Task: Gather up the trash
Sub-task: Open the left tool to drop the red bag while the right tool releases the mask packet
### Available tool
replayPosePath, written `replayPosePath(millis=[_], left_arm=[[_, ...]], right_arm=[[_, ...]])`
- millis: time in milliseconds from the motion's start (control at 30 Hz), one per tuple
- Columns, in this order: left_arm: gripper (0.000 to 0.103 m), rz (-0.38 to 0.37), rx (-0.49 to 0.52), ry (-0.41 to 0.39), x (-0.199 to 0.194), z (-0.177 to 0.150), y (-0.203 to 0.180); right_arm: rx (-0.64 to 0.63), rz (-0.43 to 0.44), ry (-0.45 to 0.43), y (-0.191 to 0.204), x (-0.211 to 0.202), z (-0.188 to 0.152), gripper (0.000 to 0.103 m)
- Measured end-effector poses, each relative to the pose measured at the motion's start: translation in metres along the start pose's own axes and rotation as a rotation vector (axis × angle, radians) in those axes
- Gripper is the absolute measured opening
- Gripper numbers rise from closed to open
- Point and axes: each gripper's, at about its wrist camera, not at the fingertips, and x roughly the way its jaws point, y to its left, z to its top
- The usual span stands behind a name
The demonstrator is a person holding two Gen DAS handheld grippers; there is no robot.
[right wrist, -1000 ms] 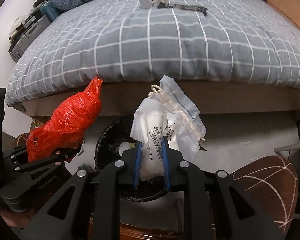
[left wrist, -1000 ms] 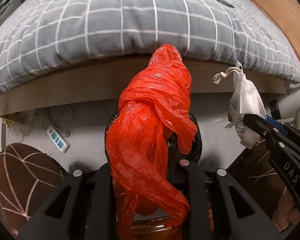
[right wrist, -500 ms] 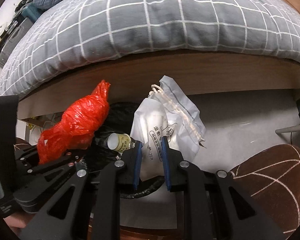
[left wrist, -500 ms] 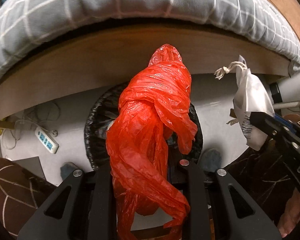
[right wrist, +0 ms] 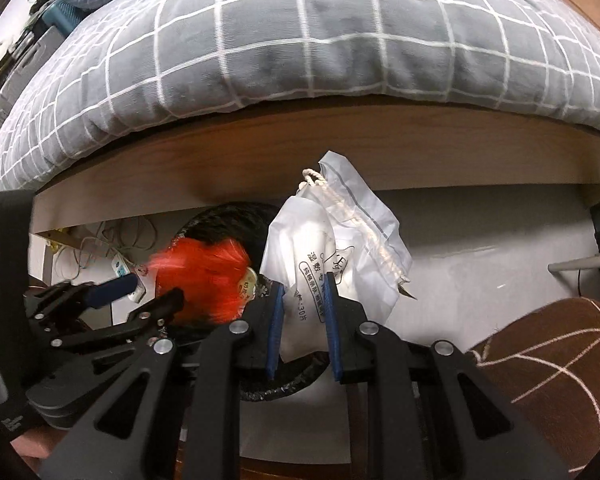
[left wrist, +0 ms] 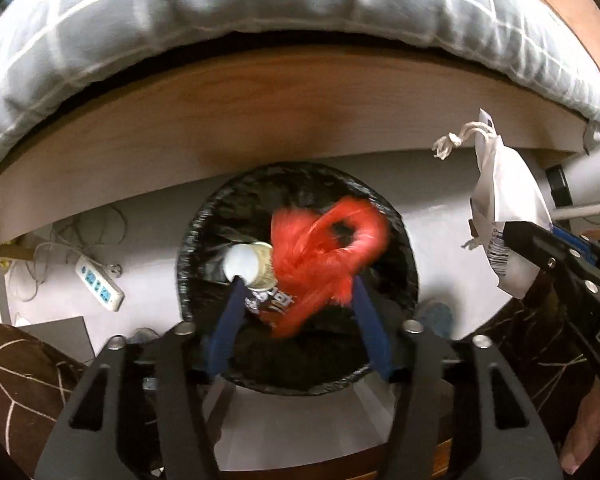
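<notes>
Left gripper [left wrist: 296, 280] spread above bin [left wrist: 204, 216], blurred red bag [left wrist: 320, 256] seemingly loose, right gripper [right wrist: 302, 280] clamping white pouch [right wrist: 320, 248]

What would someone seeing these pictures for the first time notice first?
The blurred red plastic bag jumps out first, loose between the spread jaws of the left gripper and over the black-lined trash bin. Next comes the white printed pouch, clamped in the right gripper just right of the bin. Behind both runs the bed's wooden side with the grey checked quilt on top.
</notes>
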Motion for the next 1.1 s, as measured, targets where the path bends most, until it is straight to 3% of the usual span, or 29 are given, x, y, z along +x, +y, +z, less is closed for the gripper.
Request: replayPosePath(millis=[233, 500, 700, 933, 1100], left_arm=[[0.085, 0.060, -0.103, -0.038, -0.016, -0.011, 0.046], [0.097, 0.105, -0.183, -0.097, -0.039, -0.020, 0.095], [0.097, 0.109, -0.223, -0.105, -0.048, -0.025, 0.119], [0.097, 0.114, -0.204, -0.111, -0.052, -0.024, 0.121], [0.097, 0.110, -0.206, -0.111, -0.053, -0.023, 0.121]], right_arm=[[-0.065, 0.038, 0.013, 0.044, 0.013, 0.004, 0.018], [-0.127, 0.083, 0.039, 0.091, 0.027, 0.004, 0.019], [-0.151, 0.101, 0.055, 0.118, 0.033, 0.003, 0.019], [-0.170, 0.096, 0.055, 0.124, 0.032, -0.001, 0.022], [-0.176, 0.086, 0.038, 0.119, 0.027, -0.004, 0.040]])
